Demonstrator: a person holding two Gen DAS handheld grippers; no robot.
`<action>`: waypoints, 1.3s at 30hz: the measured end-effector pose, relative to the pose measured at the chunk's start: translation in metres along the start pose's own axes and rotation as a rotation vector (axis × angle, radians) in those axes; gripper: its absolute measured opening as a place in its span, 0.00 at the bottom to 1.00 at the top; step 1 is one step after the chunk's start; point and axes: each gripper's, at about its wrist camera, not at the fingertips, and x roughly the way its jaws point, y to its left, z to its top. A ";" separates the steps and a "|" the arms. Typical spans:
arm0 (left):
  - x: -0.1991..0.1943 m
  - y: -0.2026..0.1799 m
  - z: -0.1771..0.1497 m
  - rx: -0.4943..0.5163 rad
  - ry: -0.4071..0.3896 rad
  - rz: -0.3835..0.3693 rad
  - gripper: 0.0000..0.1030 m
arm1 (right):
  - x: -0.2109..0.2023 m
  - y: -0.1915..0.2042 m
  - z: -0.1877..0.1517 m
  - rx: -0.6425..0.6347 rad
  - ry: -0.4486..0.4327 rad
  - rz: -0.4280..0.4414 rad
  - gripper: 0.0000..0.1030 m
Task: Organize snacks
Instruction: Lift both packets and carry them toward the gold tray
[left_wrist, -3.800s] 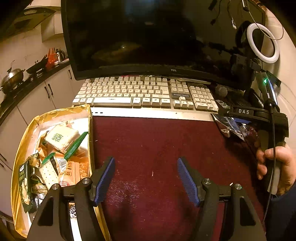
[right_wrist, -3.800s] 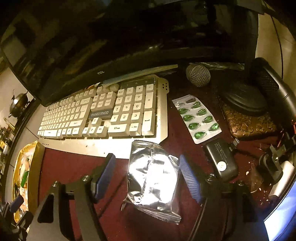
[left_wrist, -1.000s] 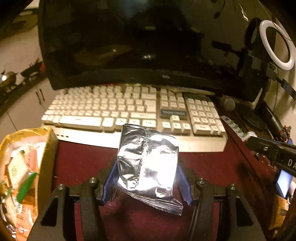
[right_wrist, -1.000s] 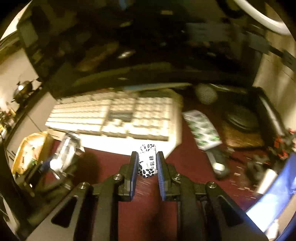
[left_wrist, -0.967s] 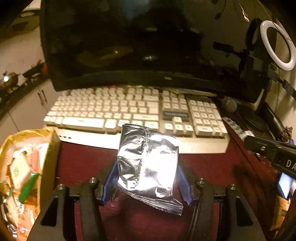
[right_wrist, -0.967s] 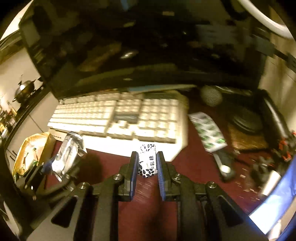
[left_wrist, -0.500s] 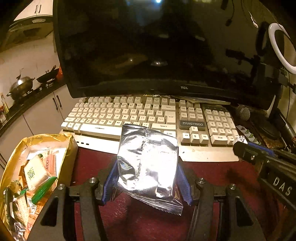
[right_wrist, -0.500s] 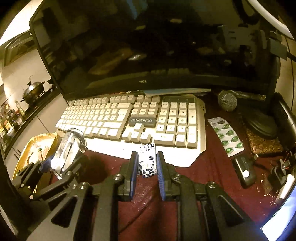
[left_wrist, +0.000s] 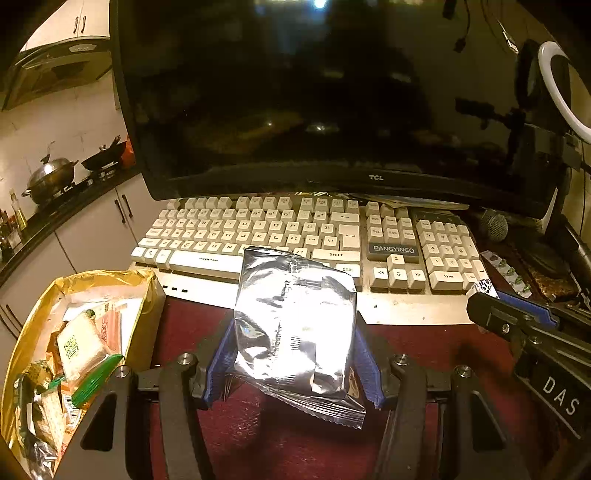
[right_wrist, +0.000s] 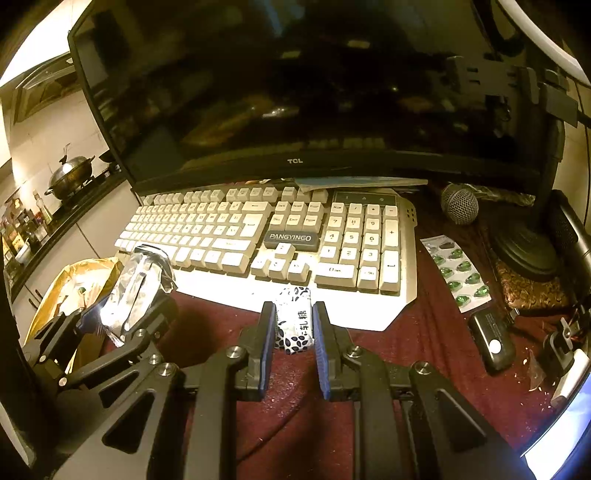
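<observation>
A crinkled silver foil snack packet sits pinched in the left gripper. The right gripper pinches a small white black-spotted candy wrapper.

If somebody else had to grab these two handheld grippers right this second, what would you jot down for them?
Left gripper: shut on the silver foil packet, held above the red desk mat, in front of the keyboard.
Right gripper: shut on the small black-and-white spotted candy, held near the keyboard's front edge.
Gold snack box: at the desk's left edge, already holding several wrapped snacks.
Done: both items are picked up.
Left: carry each to the gold box and let go inside; the left one is closer. The green pill blister pack by the microphone is probably not a snack.
</observation>
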 end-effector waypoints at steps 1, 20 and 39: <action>0.000 0.000 0.000 -0.002 -0.003 0.003 0.61 | 0.000 0.000 0.000 0.000 -0.003 -0.001 0.19; -0.003 0.000 0.001 -0.001 -0.037 0.049 0.61 | -0.004 0.004 -0.001 -0.019 -0.030 -0.007 0.19; -0.035 0.003 0.006 -0.023 -0.080 0.045 0.61 | -0.013 0.007 -0.001 -0.045 -0.067 -0.059 0.19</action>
